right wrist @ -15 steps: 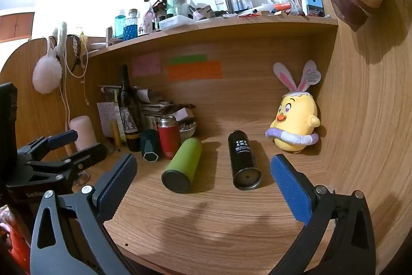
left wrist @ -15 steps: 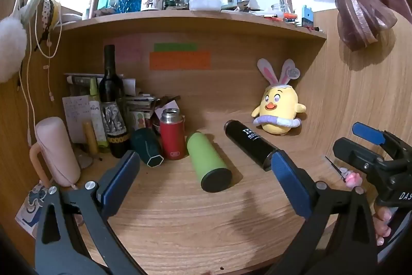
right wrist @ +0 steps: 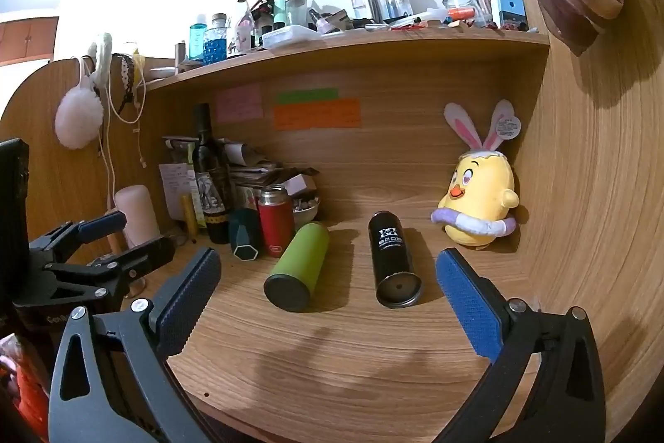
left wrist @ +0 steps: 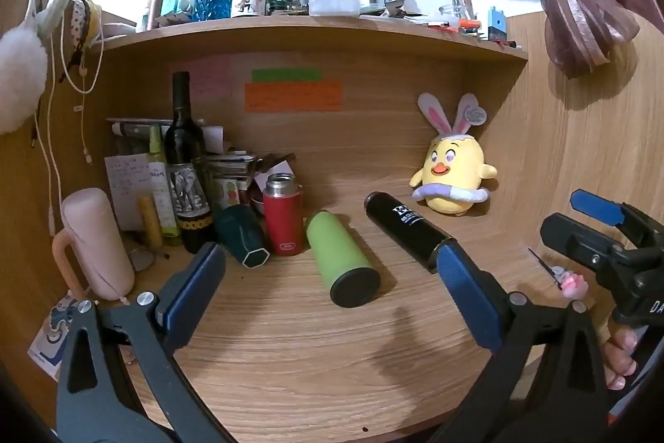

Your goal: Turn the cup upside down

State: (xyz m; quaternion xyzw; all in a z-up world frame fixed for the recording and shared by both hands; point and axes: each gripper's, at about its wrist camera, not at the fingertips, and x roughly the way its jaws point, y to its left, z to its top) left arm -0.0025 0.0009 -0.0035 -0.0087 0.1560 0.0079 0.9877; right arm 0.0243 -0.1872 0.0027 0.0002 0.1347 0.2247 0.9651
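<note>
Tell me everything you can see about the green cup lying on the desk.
The green cup is a smooth, matte lime cylinder with a dark flat end cap facing the cameras. It lies on its side on the wooden desk, its far end pointing toward the red flask, which it seems to touch or nearly touch. The black cup lies apart on its right. Neither gripper touches it.

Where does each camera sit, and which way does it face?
Left wrist: on the left gripper, facing forward over the desk to the green cup; its own open fingers, the right gripper and a hand show.
Right wrist: on the right gripper, facing the black cup; its own open fingers and the left gripper show.
Shared: both cups lying down, and the chick plush.
</note>
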